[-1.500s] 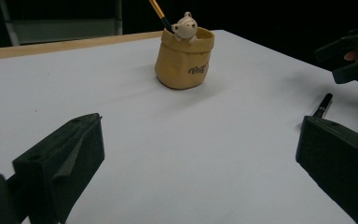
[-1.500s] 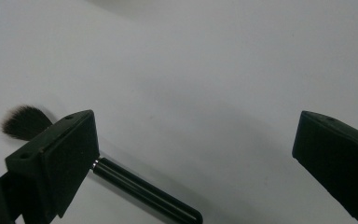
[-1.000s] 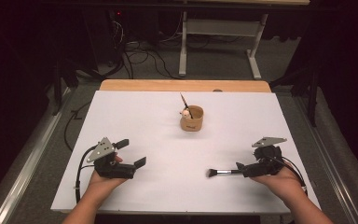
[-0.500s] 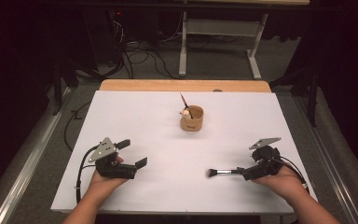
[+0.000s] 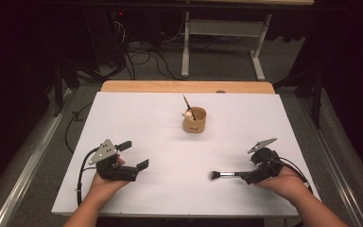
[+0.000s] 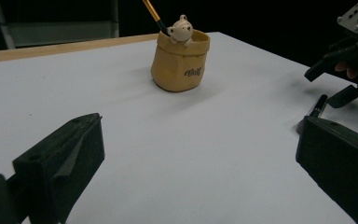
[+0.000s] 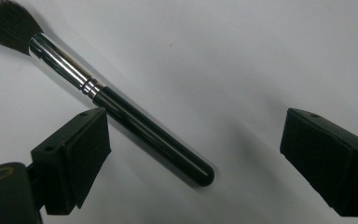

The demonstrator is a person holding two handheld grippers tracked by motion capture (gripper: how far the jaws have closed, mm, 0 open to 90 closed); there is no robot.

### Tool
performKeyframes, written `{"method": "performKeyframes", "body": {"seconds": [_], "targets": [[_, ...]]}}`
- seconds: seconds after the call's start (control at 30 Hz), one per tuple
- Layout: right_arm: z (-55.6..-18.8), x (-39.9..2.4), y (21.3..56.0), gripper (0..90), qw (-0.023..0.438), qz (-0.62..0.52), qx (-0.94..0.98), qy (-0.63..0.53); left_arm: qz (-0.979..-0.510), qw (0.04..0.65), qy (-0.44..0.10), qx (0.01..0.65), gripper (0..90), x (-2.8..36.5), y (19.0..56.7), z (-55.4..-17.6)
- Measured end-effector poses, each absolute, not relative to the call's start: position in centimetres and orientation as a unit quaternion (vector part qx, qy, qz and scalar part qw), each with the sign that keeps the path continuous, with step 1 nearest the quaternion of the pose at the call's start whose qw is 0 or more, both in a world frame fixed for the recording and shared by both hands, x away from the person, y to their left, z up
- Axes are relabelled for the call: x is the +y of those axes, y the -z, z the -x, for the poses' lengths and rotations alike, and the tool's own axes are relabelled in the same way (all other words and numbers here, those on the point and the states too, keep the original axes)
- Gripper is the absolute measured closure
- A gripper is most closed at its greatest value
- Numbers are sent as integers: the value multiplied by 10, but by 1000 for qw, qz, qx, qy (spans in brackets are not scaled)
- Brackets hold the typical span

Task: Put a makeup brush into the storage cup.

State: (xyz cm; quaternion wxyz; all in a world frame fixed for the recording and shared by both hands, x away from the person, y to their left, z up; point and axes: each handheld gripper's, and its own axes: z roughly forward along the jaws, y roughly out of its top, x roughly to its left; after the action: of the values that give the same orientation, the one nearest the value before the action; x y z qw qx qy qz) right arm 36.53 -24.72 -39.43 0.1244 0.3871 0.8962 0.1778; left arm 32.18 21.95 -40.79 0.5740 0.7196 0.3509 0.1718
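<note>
- Left gripper [image 5: 137, 156]: rested on the white table [image 5: 137, 118] at the near left, jaws spread wide with nothing between them, aimed toward the cup.
- Tan bag-shaped cup [image 5: 194, 121]: stood upright at the table's middle, well apart from both grippers; a small bear figure [image 6: 181, 29] sat at its rim beside a leaning orange-handled brush [image 6: 152, 12].
- Makeup brush [image 5: 228, 174]: lay flat on the table at the near right, bristles pointing left.
- Right gripper [image 7: 193, 154]: jaws apart and just closing, the brush's black handle lying between them near one pad, not pinched.
</note>
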Motion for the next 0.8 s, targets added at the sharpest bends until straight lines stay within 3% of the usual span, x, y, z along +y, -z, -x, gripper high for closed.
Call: {"method": "performKeyframes", "body": {"seconds": [0.8], "targets": [[-367,-242,396,231,102,-386,906,-144,-717,577,-171,352,16,220,408,-321]]}}
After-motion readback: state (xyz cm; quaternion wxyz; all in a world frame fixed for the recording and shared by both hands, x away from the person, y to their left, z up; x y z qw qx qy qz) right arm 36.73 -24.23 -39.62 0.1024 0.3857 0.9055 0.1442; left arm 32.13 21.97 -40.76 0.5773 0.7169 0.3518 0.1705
